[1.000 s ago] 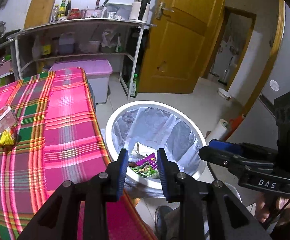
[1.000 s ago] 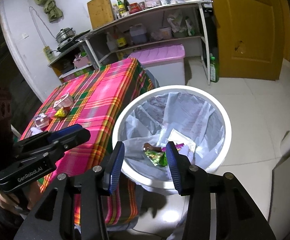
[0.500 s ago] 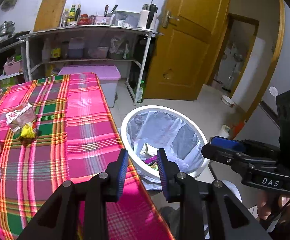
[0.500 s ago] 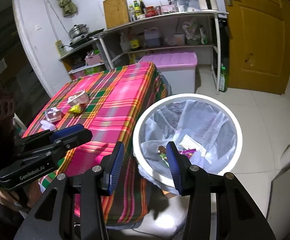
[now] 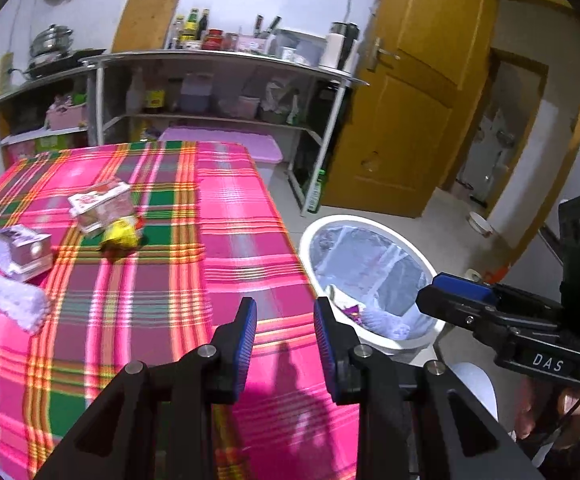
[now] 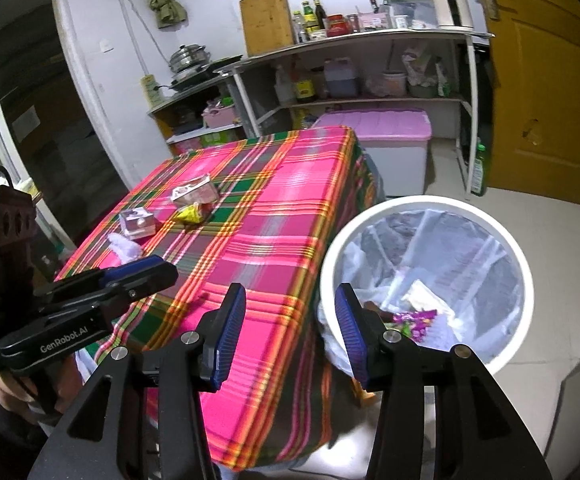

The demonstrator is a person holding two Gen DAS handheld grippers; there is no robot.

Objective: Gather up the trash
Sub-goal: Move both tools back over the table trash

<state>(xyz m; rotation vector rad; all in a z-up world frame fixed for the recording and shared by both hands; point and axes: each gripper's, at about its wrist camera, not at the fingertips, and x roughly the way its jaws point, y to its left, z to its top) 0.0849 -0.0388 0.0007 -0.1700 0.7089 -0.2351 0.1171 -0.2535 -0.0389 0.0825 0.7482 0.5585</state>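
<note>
Both tongs swung from round bin (image 6: 526, 280) toward plaid cloth (image 5: 230, 240)

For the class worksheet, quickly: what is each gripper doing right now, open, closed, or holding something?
Left gripper: open a little, nothing held, above the tablecloth.
Right gripper: jaws opening, nothing between them, beside the trash bin.

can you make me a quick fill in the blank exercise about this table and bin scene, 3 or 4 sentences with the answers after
1. The white bin beside the table is lined with a clear plastic ____.
2. The tablecloth has a plaid pattern that is mostly ____.
3. The crumpled wrapper next to the small cartons is ____ in colour.
4. Nothing is held between the fingers of the left gripper or the ____ gripper.

Missing words: bag; pink; yellow; right
</note>
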